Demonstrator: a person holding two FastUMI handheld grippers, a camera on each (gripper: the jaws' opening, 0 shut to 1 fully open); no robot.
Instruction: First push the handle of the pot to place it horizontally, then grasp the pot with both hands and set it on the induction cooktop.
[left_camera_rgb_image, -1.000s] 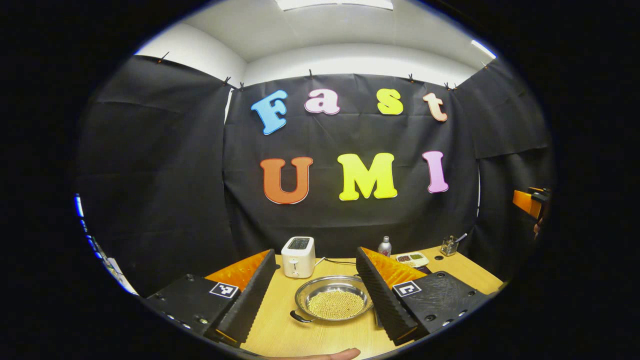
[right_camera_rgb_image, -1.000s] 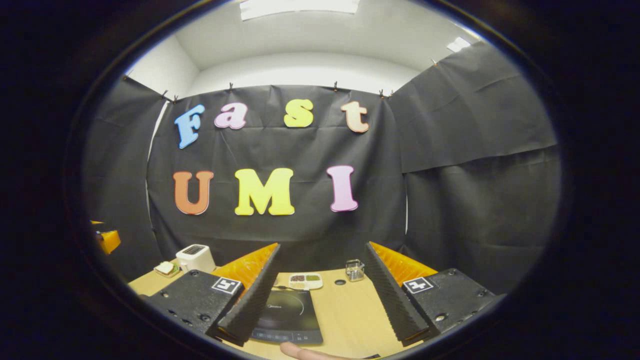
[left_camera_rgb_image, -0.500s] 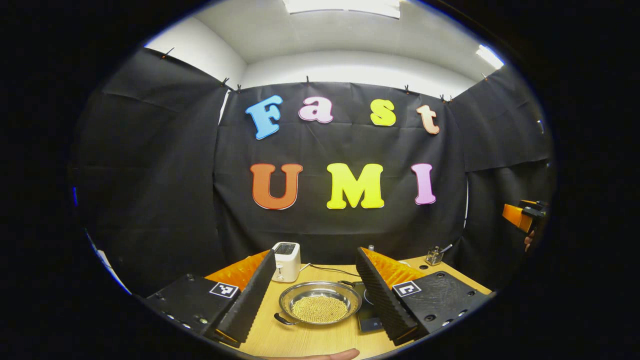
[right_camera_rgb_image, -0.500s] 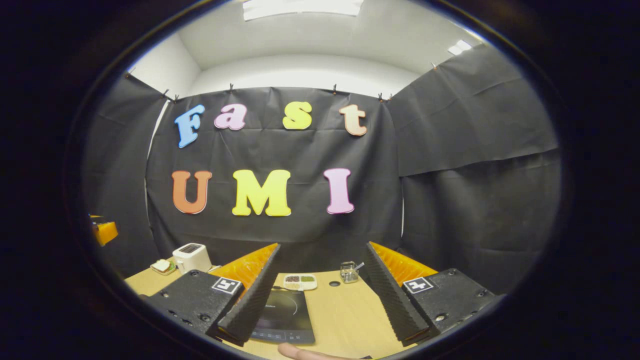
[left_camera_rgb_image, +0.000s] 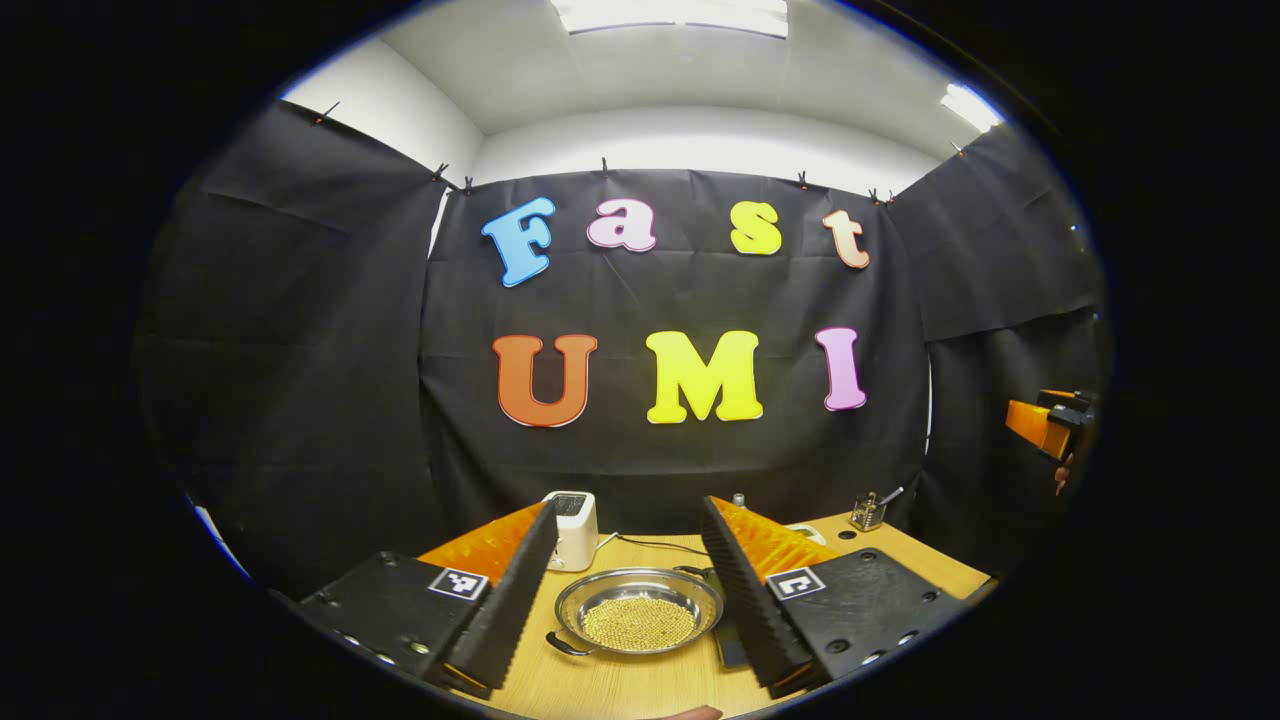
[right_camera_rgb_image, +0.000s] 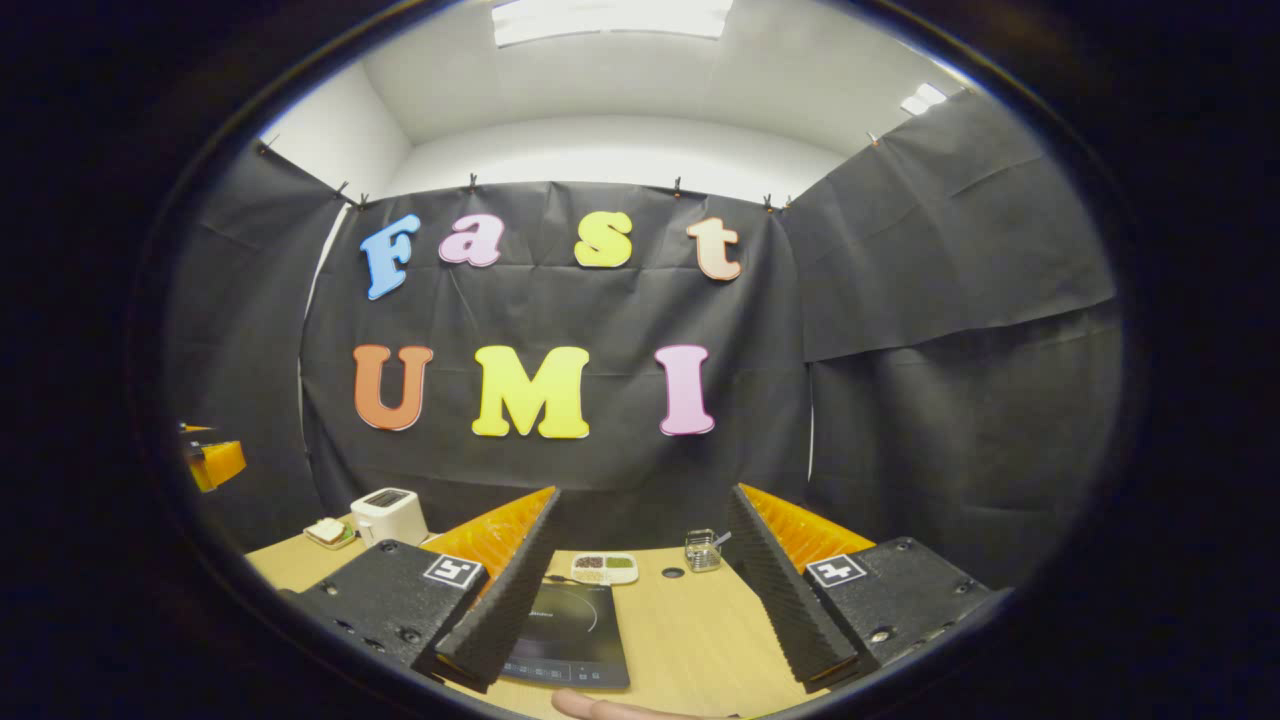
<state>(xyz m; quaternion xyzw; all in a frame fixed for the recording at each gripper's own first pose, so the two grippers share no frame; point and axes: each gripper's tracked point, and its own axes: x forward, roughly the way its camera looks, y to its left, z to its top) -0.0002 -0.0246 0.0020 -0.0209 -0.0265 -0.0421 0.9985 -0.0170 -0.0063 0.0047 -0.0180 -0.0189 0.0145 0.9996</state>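
A shallow steel pot (left_camera_rgb_image: 638, 610) holding small yellow beads sits on the wooden table (left_camera_rgb_image: 620, 685). One dark handle (left_camera_rgb_image: 560, 645) points to its near left and the other (left_camera_rgb_image: 690, 571) to its far right. My left gripper (left_camera_rgb_image: 628, 514) hovers open in front of the pot and touches nothing. The black induction cooktop (right_camera_rgb_image: 570, 625) lies flat between the fingers of my right gripper (right_camera_rgb_image: 644, 495), which is open and empty; a sliver of the cooktop (left_camera_rgb_image: 728, 640) shows right of the pot. The right gripper (left_camera_rgb_image: 1045, 425) appears far right in the left gripper view.
A white toaster (left_camera_rgb_image: 575, 530) with its cord stands behind the pot. A seasoning dish (right_camera_rgb_image: 604, 567) and a small wire basket (right_camera_rgb_image: 703, 549) sit behind the cooktop. A plate with bread (right_camera_rgb_image: 328, 532) is by the toaster (right_camera_rgb_image: 388, 513). A fingertip (right_camera_rgb_image: 600, 706) shows at the bottom edge.
The left gripper has drawn back a little and turned, so the pot looks smaller and lies more to the left between its fingers. The right gripper has barely shifted. Both stay open.
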